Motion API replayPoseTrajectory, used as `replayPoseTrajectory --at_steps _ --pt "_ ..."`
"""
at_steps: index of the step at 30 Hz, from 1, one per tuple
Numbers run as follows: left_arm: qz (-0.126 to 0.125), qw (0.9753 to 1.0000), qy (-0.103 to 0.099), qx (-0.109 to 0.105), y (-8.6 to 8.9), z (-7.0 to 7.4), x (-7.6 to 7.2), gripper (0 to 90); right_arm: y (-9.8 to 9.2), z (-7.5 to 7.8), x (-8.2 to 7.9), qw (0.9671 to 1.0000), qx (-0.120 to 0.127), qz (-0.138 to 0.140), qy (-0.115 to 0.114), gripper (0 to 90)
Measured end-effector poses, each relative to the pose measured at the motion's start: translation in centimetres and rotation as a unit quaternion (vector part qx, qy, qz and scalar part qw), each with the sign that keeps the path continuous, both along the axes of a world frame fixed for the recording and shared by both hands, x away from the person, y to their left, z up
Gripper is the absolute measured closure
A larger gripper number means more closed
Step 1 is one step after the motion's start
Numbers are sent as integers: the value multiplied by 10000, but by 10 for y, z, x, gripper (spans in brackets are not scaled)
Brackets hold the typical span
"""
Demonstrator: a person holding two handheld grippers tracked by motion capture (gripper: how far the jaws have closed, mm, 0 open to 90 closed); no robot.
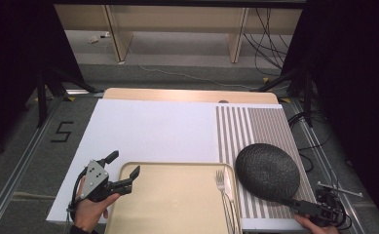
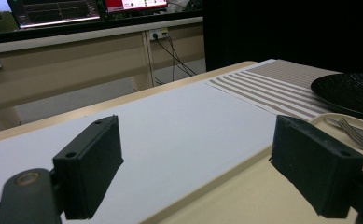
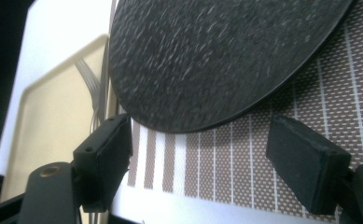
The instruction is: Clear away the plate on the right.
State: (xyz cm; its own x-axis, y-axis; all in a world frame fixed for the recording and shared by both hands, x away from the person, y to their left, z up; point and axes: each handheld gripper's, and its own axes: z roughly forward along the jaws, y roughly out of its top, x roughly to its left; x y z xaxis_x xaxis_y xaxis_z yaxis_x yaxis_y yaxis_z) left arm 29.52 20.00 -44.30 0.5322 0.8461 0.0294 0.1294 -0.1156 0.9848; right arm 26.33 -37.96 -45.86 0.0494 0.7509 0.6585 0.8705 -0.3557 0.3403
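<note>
right claw gapes open just short of the plate's near rim at the desk's right front corner; left claw, open too, straddles the tray's left edge.

The black plate is round, with a rough, speckled matte surface. It lies flat on the striped placemat at the near right of the table, covering the mat's near part, its near edge just far of the mat's near border. The beige tray sits flat at near centre, its right rim just beside the plate, with a fork lying along that rim.
</note>
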Motion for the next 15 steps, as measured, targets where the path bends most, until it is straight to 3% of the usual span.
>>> replayPoseTrajectory --at_steps 1,7,10,11,12,15 --pt "-5 10000 0 -4 0 0 0 160 -1 -2 1 10000 -61 -21 -26 250" --pt "-5 10000 2 -1 0 0 0 160 -4 -9 4 9995 187 -252 -38 268" --pt "1 10000 9 1 0 0 0 160 -8 -13 4 9994 185 -276 -42 275" --pt "1 10000 9 0 0 0 0 160 -8 -13 5 9984 357 -441 -3 285" --pt "0 10000 10 1 0 0 0 160 -8 -15 5 9984 306 -478 -81 285" --pt "5 10000 14 4 0 -1 0 160 -8 -15 5 9965 588 -588 79 293"
